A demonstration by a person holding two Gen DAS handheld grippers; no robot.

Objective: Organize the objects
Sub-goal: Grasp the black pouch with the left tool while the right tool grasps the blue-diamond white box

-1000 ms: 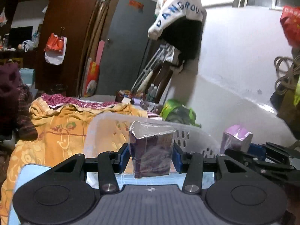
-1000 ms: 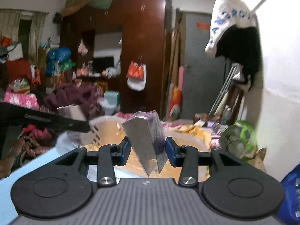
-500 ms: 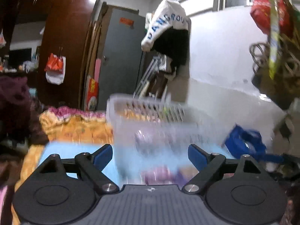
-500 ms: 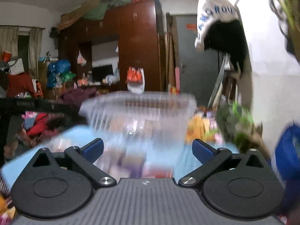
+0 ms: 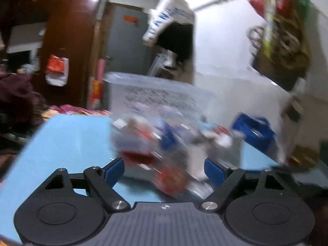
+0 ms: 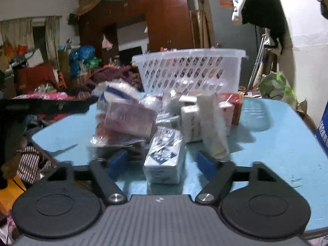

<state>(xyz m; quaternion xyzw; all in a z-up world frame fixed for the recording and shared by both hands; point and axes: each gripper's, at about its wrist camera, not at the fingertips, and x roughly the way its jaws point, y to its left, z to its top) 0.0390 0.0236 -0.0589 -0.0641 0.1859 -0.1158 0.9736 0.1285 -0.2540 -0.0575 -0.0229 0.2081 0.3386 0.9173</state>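
Observation:
A pile of small wrapped boxes lies on the blue table (image 6: 276, 143). In the right wrist view a blue-and-white box (image 6: 164, 153) sits nearest, with a purple box (image 6: 129, 119) to its left and white boxes (image 6: 196, 119) behind. A white perforated plastic basket (image 6: 190, 69) stands behind the pile. My right gripper (image 6: 162, 162) is open, its jaws on either side of the blue-and-white box. My left gripper (image 5: 164, 169) is open before the same pile, which is blurred (image 5: 170, 139), with the basket (image 5: 155, 94) behind it.
The table's edge (image 6: 41, 141) drops off at the left toward cluttered clothes and bags. A white wall (image 5: 225, 61) stands right of the table. A blue object (image 5: 254, 131) lies at the right. The left gripper's dark body (image 6: 41, 104) crosses the left side.
Both grippers let go of the purple boxes they held over the basket and opened. Both then drew back and down to the pile of boxes in front of the basket.

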